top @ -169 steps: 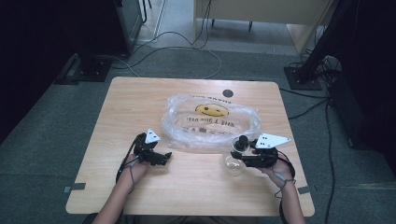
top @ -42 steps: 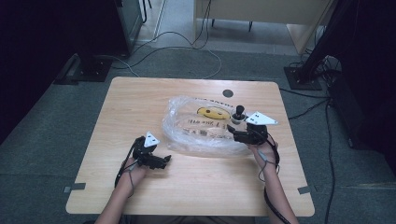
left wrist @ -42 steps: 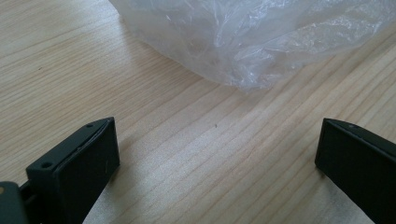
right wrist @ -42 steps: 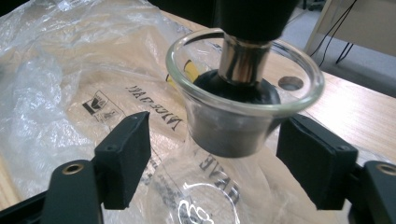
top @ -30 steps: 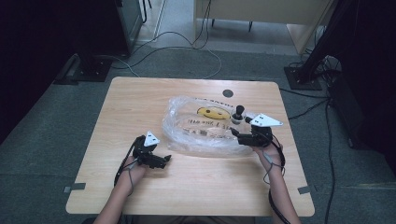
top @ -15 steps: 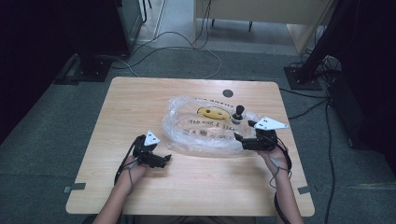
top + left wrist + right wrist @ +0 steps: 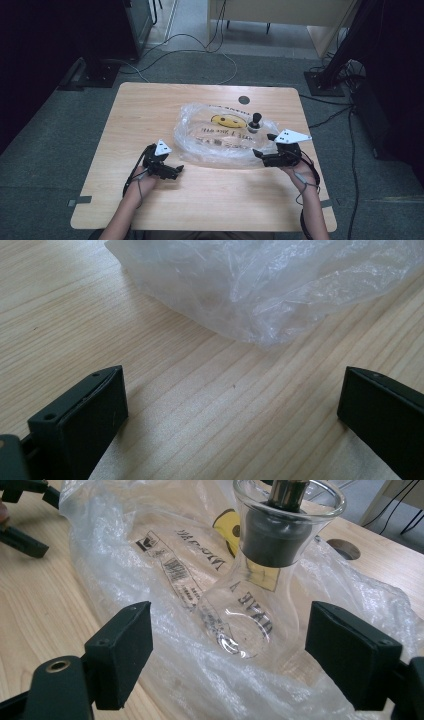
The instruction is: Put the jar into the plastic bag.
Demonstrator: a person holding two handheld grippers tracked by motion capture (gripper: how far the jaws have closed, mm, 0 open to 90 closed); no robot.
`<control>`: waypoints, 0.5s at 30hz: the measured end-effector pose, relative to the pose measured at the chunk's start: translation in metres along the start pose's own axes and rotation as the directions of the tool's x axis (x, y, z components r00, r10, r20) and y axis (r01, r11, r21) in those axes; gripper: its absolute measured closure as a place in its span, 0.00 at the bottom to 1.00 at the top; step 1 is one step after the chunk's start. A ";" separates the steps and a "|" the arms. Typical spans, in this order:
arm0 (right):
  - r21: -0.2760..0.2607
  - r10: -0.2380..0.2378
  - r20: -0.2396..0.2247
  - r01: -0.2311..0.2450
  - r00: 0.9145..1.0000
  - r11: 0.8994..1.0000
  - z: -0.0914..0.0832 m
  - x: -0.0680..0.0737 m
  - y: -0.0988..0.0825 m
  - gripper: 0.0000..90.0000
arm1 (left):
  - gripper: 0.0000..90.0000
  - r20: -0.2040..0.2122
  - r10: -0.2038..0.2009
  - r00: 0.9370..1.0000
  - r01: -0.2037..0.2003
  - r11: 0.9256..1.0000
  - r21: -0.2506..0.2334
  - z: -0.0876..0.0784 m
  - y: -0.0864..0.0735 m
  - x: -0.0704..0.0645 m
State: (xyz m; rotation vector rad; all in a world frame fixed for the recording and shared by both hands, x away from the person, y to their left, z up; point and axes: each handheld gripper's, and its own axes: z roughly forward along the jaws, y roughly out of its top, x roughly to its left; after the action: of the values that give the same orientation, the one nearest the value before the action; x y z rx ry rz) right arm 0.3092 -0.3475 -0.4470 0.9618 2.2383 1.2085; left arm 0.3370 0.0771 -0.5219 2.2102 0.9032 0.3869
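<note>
A small clear glass bottle point(image 7: 255, 123) with a black stopper stands upright on the right part of a crumpled clear plastic bag point(image 7: 215, 145) printed with a yellow smiley. My right gripper point(image 7: 258, 153) lies just on the near side of it. In the right gripper view the bottle point(image 7: 250, 615) stands between and slightly ahead of the jaws of my right gripper point(image 7: 232, 642). The jaws have just been opening and the pads do not touch the glass. My left gripper point(image 7: 176, 170) rests open on the wood near the bag's left corner point(image 7: 260, 285), nothing between its jaws point(image 7: 230, 405).
The wooden table point(image 7: 150, 115) has a round cable hole point(image 7: 244, 99) near its far edge. Bare wood lies left of the bag and along the near edge. Cables and black stand bases point(image 7: 325, 82) lie on the grey floor beyond the table.
My right gripper has drawn back from the bottle toward the near edge, leaving it standing on the bag. The left gripper and the bag have stayed put.
</note>
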 end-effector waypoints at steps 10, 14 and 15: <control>0.027 -0.029 -0.020 0.030 0.999 0.999 -0.016 -0.005 -0.006 0.20 | 0.00 0.000 0.000 1.000 0.000 1.000 0.000 0.000 0.000 0.000; 0.042 -0.028 -0.022 0.029 0.999 0.999 -0.020 -0.008 -0.008 0.20 | 0.00 0.000 0.000 1.000 0.000 1.000 -0.001 0.000 0.000 0.000; 0.046 -0.032 -0.026 0.033 0.999 0.998 -0.021 -0.008 -0.009 0.20 | 0.00 0.000 -0.001 1.000 0.001 1.000 -0.001 0.000 0.000 0.000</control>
State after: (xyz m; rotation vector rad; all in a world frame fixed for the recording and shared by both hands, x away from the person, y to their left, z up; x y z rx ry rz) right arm 0.2979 -0.3690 -0.4428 0.9282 2.3023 1.1660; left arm 0.3374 0.0767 -0.5220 2.2091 0.9034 0.3869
